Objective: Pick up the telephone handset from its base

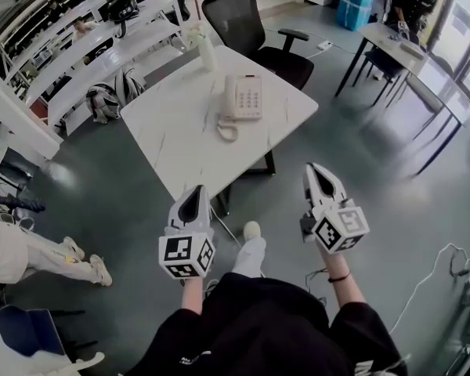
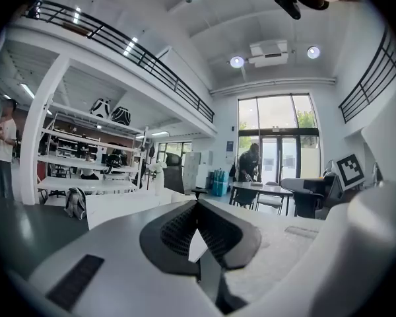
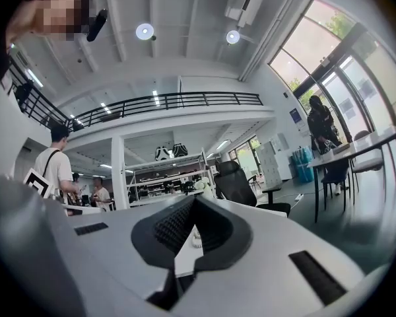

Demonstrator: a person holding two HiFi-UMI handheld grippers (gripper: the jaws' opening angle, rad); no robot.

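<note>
A white push-button telephone (image 1: 244, 98) sits on the white table (image 1: 172, 124), with its handset (image 1: 225, 105) resting along the base's left side and a coiled cord (image 1: 228, 131) looping in front. Both grippers hover over the floor, short of the table's near edge and well apart from the phone. My left gripper (image 1: 195, 189) is shut and holds nothing; its jaws meet at the tip in the left gripper view (image 2: 198, 204). My right gripper (image 1: 314, 168) also comes to a closed point with nothing in it, as the right gripper view (image 3: 194, 199) shows.
A black office chair (image 1: 243, 22) stands behind the table, and a white bottle (image 1: 206, 51) is on its far edge. White shelving (image 1: 86, 45) runs along the left. A person sits on the floor at left (image 1: 31, 253). Another table (image 1: 411, 53) and a floor cable (image 1: 431, 276) lie to the right.
</note>
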